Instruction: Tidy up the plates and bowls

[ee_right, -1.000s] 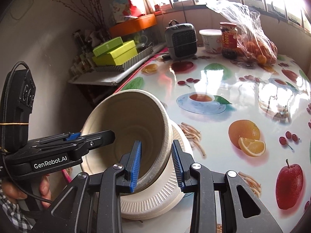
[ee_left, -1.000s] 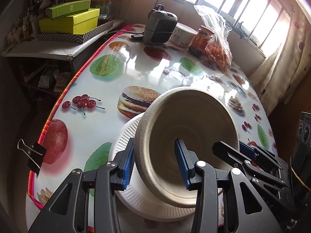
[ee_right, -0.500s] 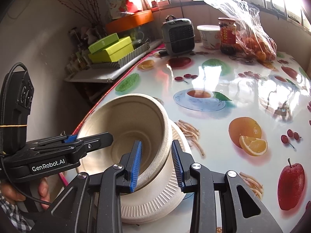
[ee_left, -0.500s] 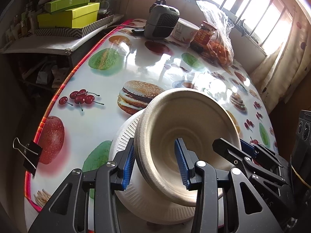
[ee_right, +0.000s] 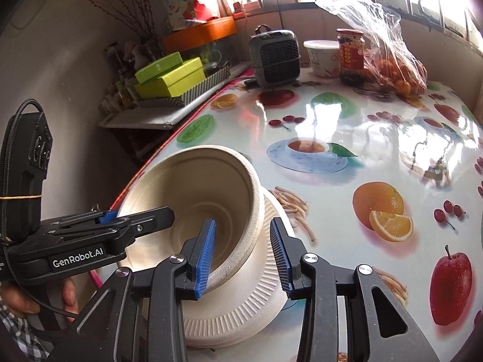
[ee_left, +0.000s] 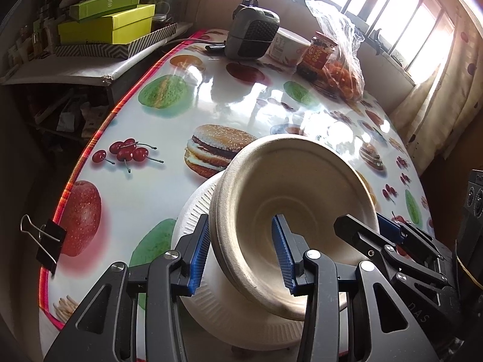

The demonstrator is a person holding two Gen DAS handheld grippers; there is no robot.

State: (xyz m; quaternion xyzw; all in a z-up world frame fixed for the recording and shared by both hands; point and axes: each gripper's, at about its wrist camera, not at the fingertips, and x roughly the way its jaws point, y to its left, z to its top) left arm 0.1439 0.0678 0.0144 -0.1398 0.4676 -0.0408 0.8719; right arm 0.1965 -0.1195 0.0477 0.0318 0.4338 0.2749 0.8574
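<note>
1. We are holding both grippers tilted downward over the near edge of the table (ee_left: 169, 181), one at each side of the stacked dishes.
2. Our left gripper (ee_left: 241, 255) is straddling the left rim of the beige bowl (ee_left: 302, 199): one blue pad is outside the rim, the other inside the hollow. Its jaws are opening, and a gap is showing between the pads and the rim, so they are no longer pinching it.
3. Our right gripper (ee_right: 243, 258) is straddling the bowl's right rim in the same way. Its jaws are opening too, with the rim between them and the pads standing clear of it.
4. In the right wrist view, a hand (ee_right: 18, 298) in a checked sleeve is gripping the left gripper's handle at the lower left.
5. The beige bowl is sitting tilted on an overturned white ribbed plate (ee_left: 211, 301) by the table's near edge, close to its left side. Its mouth is facing up and toward us, and its rim is leaning rather than lying level.
</note>
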